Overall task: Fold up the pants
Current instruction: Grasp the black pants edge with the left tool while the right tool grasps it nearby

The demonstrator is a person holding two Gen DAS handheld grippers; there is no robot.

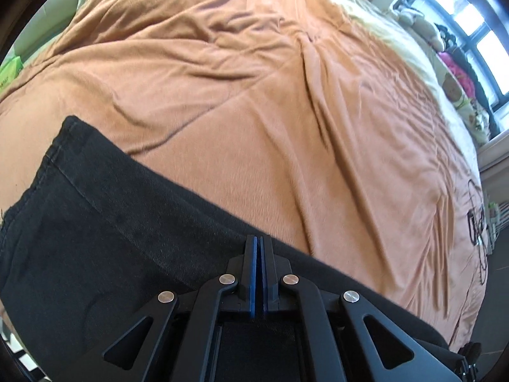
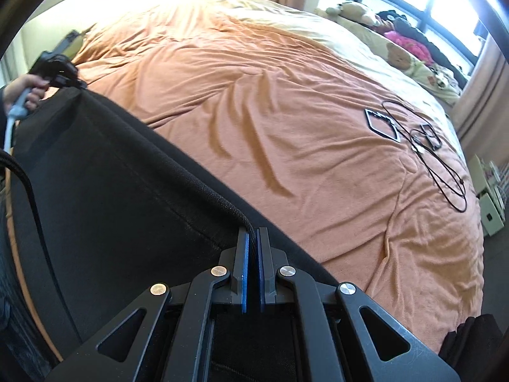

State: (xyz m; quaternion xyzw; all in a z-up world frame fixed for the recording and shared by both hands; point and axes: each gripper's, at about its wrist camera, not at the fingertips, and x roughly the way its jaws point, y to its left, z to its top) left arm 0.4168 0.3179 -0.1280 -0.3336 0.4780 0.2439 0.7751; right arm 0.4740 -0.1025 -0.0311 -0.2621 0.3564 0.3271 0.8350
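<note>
Black pants [image 1: 105, 232] lie stretched over the near edge of an orange bedspread [image 1: 254, 95], with a stitched hem at the upper left of the left wrist view. My left gripper [image 1: 257, 238] is shut, its blue pads pinching the pants' far edge. In the right wrist view the pants [image 2: 105, 184] run as a taut dark band from the left side to my right gripper [image 2: 253, 229], which is shut on the thick seam. A hand [image 2: 28, 90] holds the left gripper [image 2: 68, 78] at the pants' far corner.
The orange bedspread [image 2: 270, 111] covers a wide bed. A black-framed flat device [image 2: 381, 124] and a looped black cable [image 2: 445, 172] lie on its right part. Stuffed toys [image 2: 353, 9] and pink cloth [image 2: 407, 44] sit by the window. A white unit [image 2: 490, 210] stands beside the bed.
</note>
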